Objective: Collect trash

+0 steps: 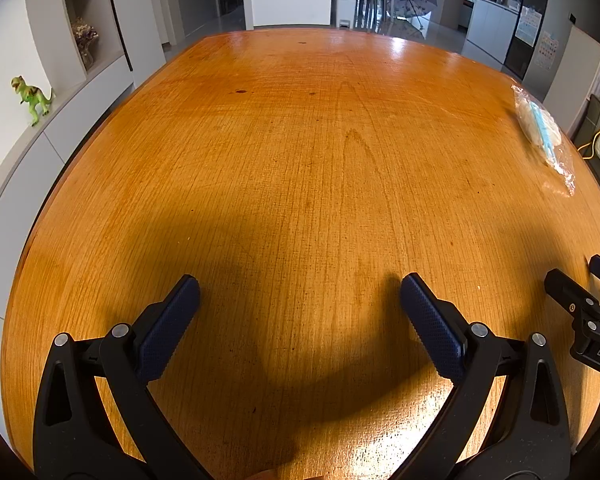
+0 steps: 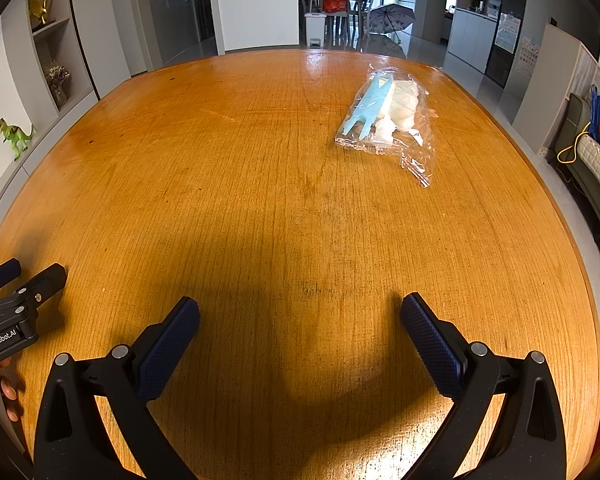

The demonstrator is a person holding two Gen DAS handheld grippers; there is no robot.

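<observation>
Looking down our left gripper (image 1: 300, 308), we see its black arms and blue textured pads spread wide over a bare orange-brown wooden table (image 1: 300, 160), nothing between them. At the right edge, the neighbouring right gripper (image 1: 588, 292) shows a plate with the letters "DAS", the rest cut off. A clear crinkled plastic bag holding a pale blue plastic piece and white crumpled material (image 1: 542, 132) lies far off by the table's right rim, well apart from both tools. A green toy dinosaur (image 1: 31, 98) stands on the grey sideboard at left.

Switching to the right wrist view, we read "GenRobot.AI" on the left gripper (image 2: 24, 276) at the lower left, fingertips (image 2: 10, 392) of a hand beneath it. Our right gripper (image 2: 300, 320) also stands wide apart, empty, angled down at the wooden table (image 2: 220, 160). The clear bag (image 2: 388, 120) rests ahead and to the right, near the far end, its blue forked piece plainly visible.
</observation>
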